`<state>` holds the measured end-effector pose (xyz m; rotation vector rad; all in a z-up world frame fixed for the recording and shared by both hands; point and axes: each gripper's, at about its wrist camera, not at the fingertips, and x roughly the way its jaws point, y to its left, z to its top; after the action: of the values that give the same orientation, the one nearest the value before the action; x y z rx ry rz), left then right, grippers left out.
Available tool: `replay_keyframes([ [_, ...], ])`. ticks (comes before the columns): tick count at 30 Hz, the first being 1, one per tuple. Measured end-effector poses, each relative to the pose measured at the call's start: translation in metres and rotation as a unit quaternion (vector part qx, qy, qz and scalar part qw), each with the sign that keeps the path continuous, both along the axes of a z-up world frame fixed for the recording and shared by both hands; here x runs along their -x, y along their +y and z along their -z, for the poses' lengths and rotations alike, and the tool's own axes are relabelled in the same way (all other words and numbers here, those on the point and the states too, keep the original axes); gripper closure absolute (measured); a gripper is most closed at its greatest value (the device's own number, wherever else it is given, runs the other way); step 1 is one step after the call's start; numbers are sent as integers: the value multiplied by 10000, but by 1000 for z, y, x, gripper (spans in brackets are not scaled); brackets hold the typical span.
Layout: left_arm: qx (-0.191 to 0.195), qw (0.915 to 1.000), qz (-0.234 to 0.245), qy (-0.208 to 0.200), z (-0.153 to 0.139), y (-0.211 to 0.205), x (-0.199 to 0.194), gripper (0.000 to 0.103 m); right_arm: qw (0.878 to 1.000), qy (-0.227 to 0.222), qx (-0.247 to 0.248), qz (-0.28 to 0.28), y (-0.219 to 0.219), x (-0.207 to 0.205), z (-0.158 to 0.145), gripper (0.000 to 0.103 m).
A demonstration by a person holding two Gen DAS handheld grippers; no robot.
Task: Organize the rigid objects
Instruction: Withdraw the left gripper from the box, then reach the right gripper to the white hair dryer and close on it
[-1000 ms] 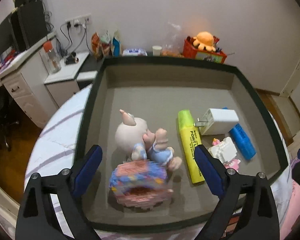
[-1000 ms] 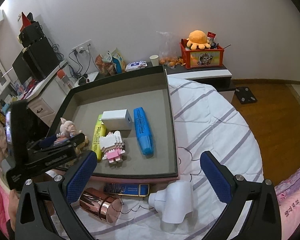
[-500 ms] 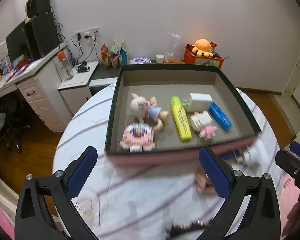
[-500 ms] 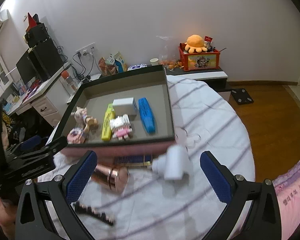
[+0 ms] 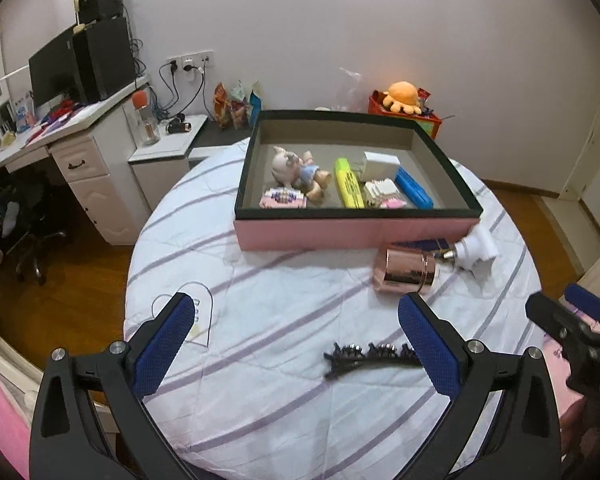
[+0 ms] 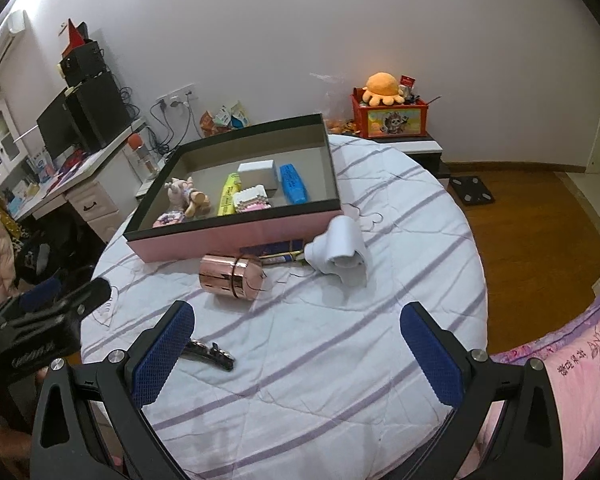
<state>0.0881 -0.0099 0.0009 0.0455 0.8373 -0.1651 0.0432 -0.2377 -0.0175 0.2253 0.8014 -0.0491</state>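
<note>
At lower left of the left wrist view: the left gripper (image 5: 296,344) hangs above the striped bed cover, jaws spread wide, nothing between them.
Desk (image 5: 80,136): white, at the far left by the wall, with a dark monitor on it.
Bed (image 5: 284,392): round, white cover with purple stripes, filling the middle of both views.
Box (image 5: 356,232): pink-walled, dark-rimmed, open, in the upper middle on the bed.
Box contents, left to right: pink block toy (image 5: 283,199) at the near left corner, pig figure (image 5: 296,170) just behind it, yellow highlighter (image 5: 349,188), white charger (image 5: 381,165) at the back, white-and-pink block figure (image 5: 384,195) in front of it, blue marker (image 5: 414,193).
Black hair clip (image 5: 370,356): lying on the cover near the left gripper's right-hand finger.
Rose-gold cylinder (image 5: 405,271): on its side just in front of the box.
Dark blue flat item (image 5: 424,245): against the box wall, behind the cylinder.
White hair dryer (image 5: 476,250): right of the cylinder, beside the box's near right corner.
Right gripper (image 6: 296,342): released, jaws wide apart over bare cover, holding nothing; in the left wrist view it shows at the right edge.
</note>
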Motion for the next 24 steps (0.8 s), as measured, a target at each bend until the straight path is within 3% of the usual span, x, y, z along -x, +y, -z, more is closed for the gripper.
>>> replay_keyframes([
  [6,101,9997,126,207,13,-5,-12,0,9997,222,9,87,-9,-14,15,0],
  [18,-155,9990,230,345,22,-22,-51,0,9987,498,-18,136,-27,-53,34,0],
  [24,-95,9985,173,502,33,-20,-68,0,9972,735,36,136,-34,-72,53,0],
])
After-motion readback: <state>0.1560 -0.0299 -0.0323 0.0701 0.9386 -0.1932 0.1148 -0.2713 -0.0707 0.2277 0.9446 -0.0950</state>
